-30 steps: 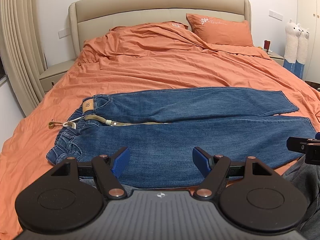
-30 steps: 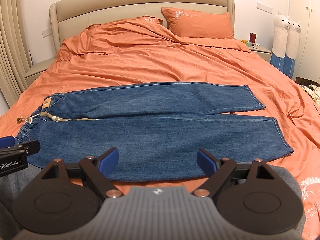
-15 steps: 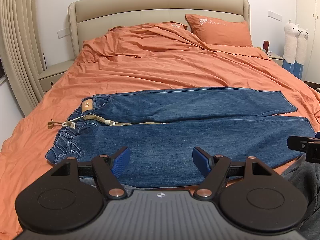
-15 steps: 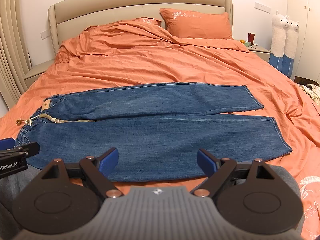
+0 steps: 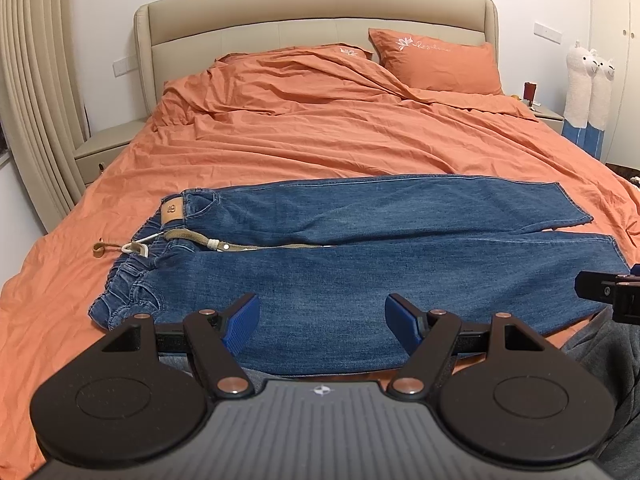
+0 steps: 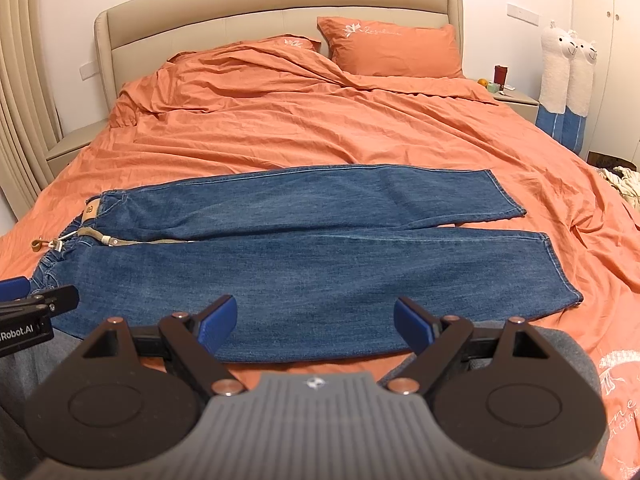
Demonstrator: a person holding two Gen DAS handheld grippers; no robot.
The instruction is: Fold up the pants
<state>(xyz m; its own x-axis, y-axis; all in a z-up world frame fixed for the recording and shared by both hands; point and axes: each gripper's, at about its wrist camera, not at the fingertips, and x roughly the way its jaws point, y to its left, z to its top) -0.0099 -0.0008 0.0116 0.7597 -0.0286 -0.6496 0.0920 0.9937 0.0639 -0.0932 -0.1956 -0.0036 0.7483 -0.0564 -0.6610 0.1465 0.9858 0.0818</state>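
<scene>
Blue jeans (image 5: 360, 264) lie flat across the near part of the orange bed, waistband at the left, both leg hems at the right; they also show in the right wrist view (image 6: 304, 256). A drawstring with a tan tip (image 5: 100, 249) trails off the waistband. My left gripper (image 5: 322, 326) is open and empty, just above the near edge of the near leg, towards the waist. My right gripper (image 6: 316, 322) is open and empty over the same near edge, further right. Each gripper's tip shows at the other view's side edge.
The orange duvet (image 5: 340, 136) is rumpled towards the beige headboard, with pillows (image 5: 436, 64) at the back. Nightstands (image 6: 514, 98) flank the bed. Two plush alpacas (image 6: 568, 76) stand at the right wall. Grey-clad knees (image 6: 560, 344) sit at the bed's near edge.
Both views have shifted only slightly; the grippers stay open and the jeans have not moved.
</scene>
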